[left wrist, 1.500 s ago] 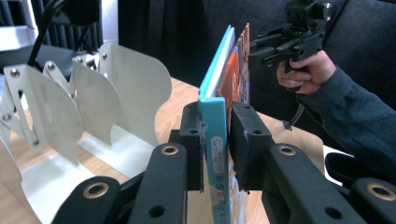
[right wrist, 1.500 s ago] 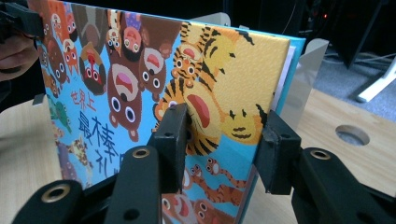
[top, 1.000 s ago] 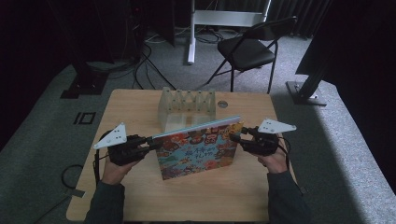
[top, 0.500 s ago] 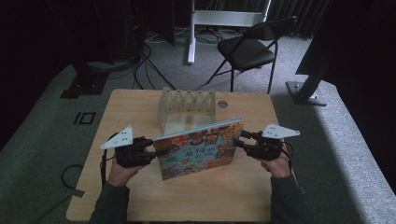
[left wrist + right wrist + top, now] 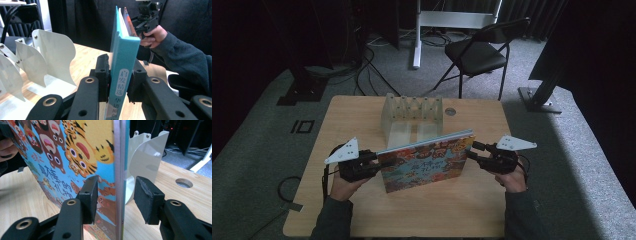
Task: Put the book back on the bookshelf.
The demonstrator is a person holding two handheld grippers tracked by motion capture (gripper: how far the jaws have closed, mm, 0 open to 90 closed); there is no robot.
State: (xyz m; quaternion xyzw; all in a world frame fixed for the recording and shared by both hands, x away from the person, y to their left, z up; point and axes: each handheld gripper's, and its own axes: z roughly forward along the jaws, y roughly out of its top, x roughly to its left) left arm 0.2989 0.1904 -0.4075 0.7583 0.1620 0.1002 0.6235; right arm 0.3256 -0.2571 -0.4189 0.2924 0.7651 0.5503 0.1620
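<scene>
A picture book (image 5: 427,162) with a bright animal cover stands on edge on the wooden table (image 5: 357,120), tilted slightly. My left gripper (image 5: 379,164) is shut on its teal spine end (image 5: 123,75), both pads pressed against it. My right gripper (image 5: 472,152) straddles the opposite edge of the book (image 5: 75,157). Its jaws are open: the right pad (image 5: 147,200) stands clear of the book's edge, and the left pad sits close to the cover. In the left gripper view the right gripper (image 5: 145,21) and its hand show beyond the book.
A white divider rack (image 5: 412,112) stands just behind the book, its curved plates seen at the rack (image 5: 52,55) and the rack (image 5: 147,152). A round cable hole (image 5: 450,112) lies right of it. A folding chair (image 5: 477,50) stands beyond the table.
Both hands and the book have drifted a little toward the near side of the table, away from the rack. The left gripper's hold on the spine is unchanged.
</scene>
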